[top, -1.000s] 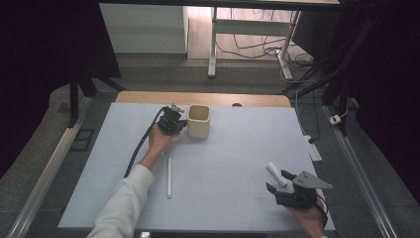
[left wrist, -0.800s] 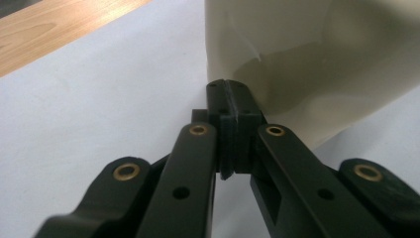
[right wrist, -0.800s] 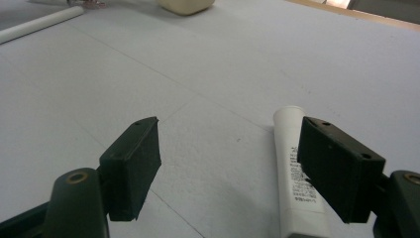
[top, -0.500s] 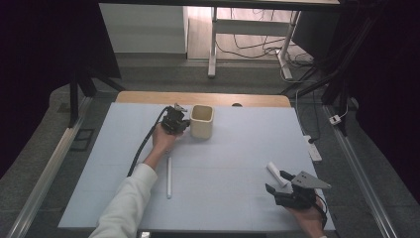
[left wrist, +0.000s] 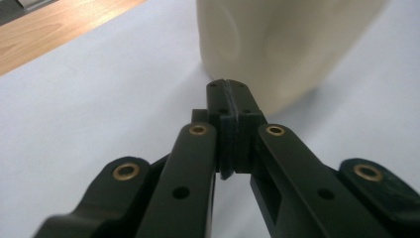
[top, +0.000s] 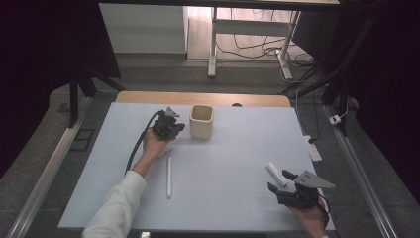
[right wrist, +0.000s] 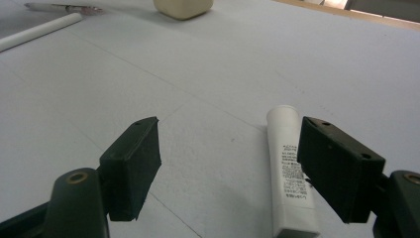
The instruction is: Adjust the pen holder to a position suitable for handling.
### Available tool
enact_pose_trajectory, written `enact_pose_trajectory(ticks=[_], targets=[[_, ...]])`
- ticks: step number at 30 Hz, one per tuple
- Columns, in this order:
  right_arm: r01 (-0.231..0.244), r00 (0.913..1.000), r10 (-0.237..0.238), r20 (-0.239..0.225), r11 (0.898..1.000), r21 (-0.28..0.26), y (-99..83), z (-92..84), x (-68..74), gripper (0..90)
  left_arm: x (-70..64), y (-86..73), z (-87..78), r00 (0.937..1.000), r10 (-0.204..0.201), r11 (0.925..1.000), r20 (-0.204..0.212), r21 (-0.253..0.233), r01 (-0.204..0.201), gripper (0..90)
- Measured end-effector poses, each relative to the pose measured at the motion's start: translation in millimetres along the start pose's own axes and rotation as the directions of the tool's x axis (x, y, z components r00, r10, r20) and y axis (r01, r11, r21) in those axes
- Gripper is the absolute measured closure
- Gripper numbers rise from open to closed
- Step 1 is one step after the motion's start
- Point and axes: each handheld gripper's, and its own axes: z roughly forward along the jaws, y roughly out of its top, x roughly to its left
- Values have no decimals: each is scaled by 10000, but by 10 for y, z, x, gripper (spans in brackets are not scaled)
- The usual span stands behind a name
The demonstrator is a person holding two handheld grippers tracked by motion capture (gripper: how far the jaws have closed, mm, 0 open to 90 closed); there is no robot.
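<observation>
So my left gripper (left wrist: 229, 101) has its jaws pressed flat together with nothing between them, and the tips sit just beside the cream cup (left wrist: 282, 44), low against its side wall. From the high view the left gripper (top: 167, 126) is right next to the cup (top: 201, 121) at the far middle of the pale blue table (top: 237, 148), close enough that I can't tell if it's actually touching.

My right gripper (right wrist: 228, 168) is the opposite: jaws spread wide, resting down at the near right corner. The white tube (right wrist: 292, 178) lies flat just inside the right-hand jaw, cap end pointing away from me, not pinched at all.

My read is that I'm in the middle of nudging or lining up on the cup with the closed tips, not grabbing it. If I want to pick it up, the next move means backing off a bit, opening up, and coming in over the rim or around the wall. With jaws closed I can only push.

Other stuff: a thin white stick (top: 169, 177), pen-like, lies on the table between my left forearm (top: 116, 208) and the middle. It's right under my arm's way back, so I could knock it rolling. The tube (top: 275, 173) is well apart from the cup.
</observation>
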Motion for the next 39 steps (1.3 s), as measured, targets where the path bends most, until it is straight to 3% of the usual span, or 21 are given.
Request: enact_pose_trajectory(ticks=[3,4,5,6,8,10,11,12,20,30,39], targets=[[2,10000,-2,8,10000,-51,10,-2,-1,247,-28,-48,-86,10000,-6,9998,86,-178,8,883],[-22,10000,22,0,10000,-59,12,0,-1,247,-40,-70,-125,9998,-28,9997,171,-246,32,827],[-22,10000,22,0,10000,-59,12,0,-1,247,-54,-90,-167,9998,6,9996,203,-276,0,827],[-38,10000,39,12,10000,-81,18,4,-5,248,-75,-114,-209,9998,15,9994,192,-347,-8,711],[-44,10000,44,-7,10000,-87,21,7,-9,248,-119,-162,-300,9994,150,9989,296,-447,-137,704],[-110,9999,109,-56,9999,-121,28,20,-12,249,-163,-213,-398,9987,300,9981,417,-557,-277,621],[-110,9999,109,-56,9999,-121,28,20,-12,249,-185,-239,-445,9983,336,9977,476,-605,-307,621],[-93,9999,92,-73,9999,-75,33,33,-10,249,-216,-270,-499,9980,398,9972,482,-645,-366,559],[-56,9999,55,-116,10000,-57,46,55,4,250,-390,-470,-757,9976,558,9962,417,-698,-528,420],[-22,9999,22,-104,10000,22,41,64,5,252,-491,-730,-933,9990,357,9977,286,-581,-340,344],[33,9999,-33,-124,10000,63,39,62,14,252,-580,-1000,-1111,9996,131,9975,232,-704,-114,328]])
